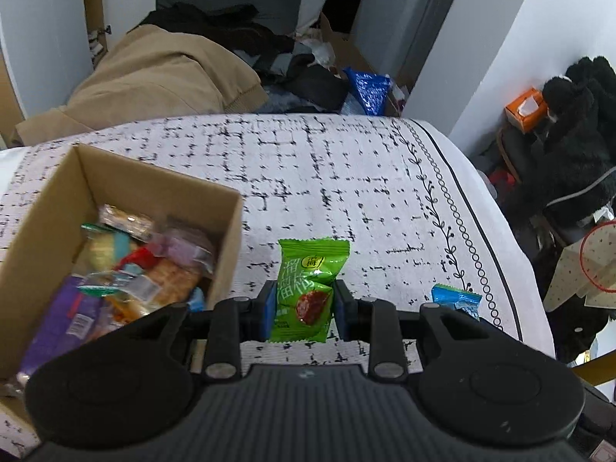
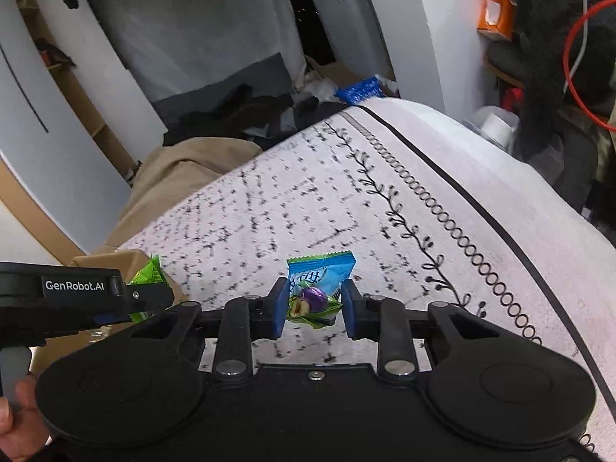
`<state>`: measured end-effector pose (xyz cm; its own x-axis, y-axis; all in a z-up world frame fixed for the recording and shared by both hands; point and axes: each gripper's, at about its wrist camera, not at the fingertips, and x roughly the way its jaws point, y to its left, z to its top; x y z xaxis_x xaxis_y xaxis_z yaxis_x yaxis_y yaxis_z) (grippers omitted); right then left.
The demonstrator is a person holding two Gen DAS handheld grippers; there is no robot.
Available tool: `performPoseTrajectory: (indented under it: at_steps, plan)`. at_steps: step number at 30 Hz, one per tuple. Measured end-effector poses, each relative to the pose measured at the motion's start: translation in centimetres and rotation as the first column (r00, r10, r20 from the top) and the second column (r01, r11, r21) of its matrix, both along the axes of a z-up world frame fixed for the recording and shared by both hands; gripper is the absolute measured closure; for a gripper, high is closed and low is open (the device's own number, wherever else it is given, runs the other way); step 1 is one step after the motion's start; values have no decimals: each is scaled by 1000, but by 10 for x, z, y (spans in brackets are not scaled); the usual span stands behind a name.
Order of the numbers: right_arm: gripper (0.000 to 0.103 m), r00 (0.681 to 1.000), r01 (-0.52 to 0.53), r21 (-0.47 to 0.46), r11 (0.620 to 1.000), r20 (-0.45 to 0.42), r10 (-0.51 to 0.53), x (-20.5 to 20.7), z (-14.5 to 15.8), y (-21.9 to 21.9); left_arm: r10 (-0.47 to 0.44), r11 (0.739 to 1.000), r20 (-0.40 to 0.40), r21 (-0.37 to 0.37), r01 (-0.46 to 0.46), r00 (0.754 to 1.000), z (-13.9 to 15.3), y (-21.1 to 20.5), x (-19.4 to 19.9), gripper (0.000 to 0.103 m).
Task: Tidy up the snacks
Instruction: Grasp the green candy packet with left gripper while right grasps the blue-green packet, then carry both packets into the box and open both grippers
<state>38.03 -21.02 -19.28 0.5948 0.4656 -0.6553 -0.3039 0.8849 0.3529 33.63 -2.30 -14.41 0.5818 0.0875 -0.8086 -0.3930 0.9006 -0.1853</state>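
While our left gripper point(image 1: 304, 310) clamps the green plum-candy packet point(image 1: 308, 292) beside the brown cardboard box's point(image 1: 231, 231) right wall, our right gripper point(image 2: 313, 306) pinches the blue plum-candy packet point(image 2: 317, 288) above bare patterned white tablecloth point(image 2: 308, 200).

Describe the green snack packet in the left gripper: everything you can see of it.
The green snack packet is a glossy pillow-style wrapper with crimped, serrated ends, printed with pale Chinese characters, a yellow round logo and a reddish dried fruit. It stands upright, clamped at its lower half between the blue-padded fingers of the left gripper, above the patterned tablecloth, just right of the cardboard box.
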Motion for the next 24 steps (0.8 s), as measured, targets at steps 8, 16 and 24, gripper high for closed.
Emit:
performPoseTrajectory:
  at_steps: [8, 16, 24]
  plan:
    - [79, 997, -56, 51, 997, 56, 54, -17, 22, 9, 36, 999, 25, 27, -36, 999, 17, 14, -19, 73]
    - [81, 988, -123, 82, 989, 102, 114, -34, 39, 23, 76, 996, 53, 50, -79, 996, 37, 34, -40, 73]
    - [80, 975, -201, 110, 973, 122, 187, -48, 48, 44, 122, 990, 63, 64, -126, 991, 47, 60, -55, 73]
